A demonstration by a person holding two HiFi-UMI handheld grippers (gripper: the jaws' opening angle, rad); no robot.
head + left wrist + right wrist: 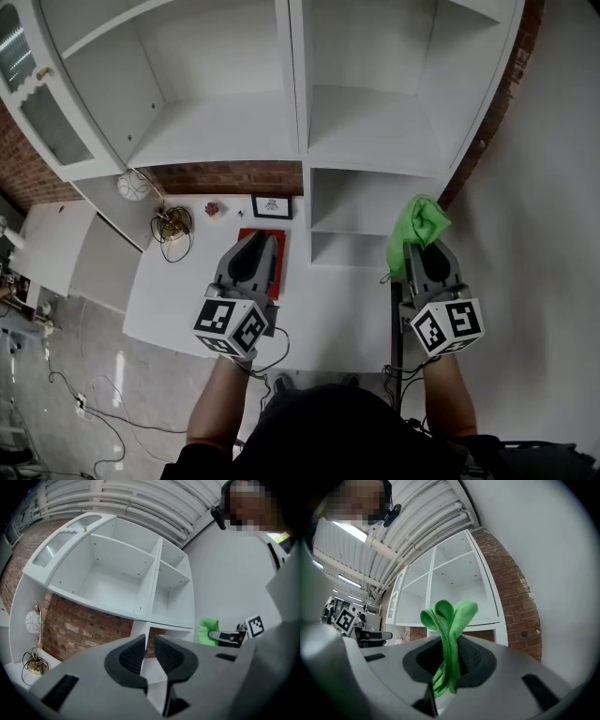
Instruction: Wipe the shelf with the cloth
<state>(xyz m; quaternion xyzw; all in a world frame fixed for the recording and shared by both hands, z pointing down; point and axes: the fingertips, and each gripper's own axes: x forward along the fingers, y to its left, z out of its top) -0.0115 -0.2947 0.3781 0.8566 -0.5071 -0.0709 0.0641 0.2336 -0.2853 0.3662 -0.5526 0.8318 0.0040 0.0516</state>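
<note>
A white shelf unit (375,131) with several open compartments fills the wall ahead; it also shows in the left gripper view (117,588) and the right gripper view (454,597). My right gripper (419,251) is shut on a green cloth (419,223), held in front of the lower right compartment. The cloth (450,616) sticks up folded from between the jaws of the right gripper (450,644). My left gripper (255,242) hangs over the white counter, apart from the shelf. The left gripper (150,641) has its jaws nearly together with nothing between them.
On the counter (187,281) sit a white globe lamp (134,185), a gold wire object (172,223), a small plant (214,209), a framed picture (271,206) and a red book (280,246). A glass cabinet door (37,103) stands at left. Cables (84,403) lie on the floor.
</note>
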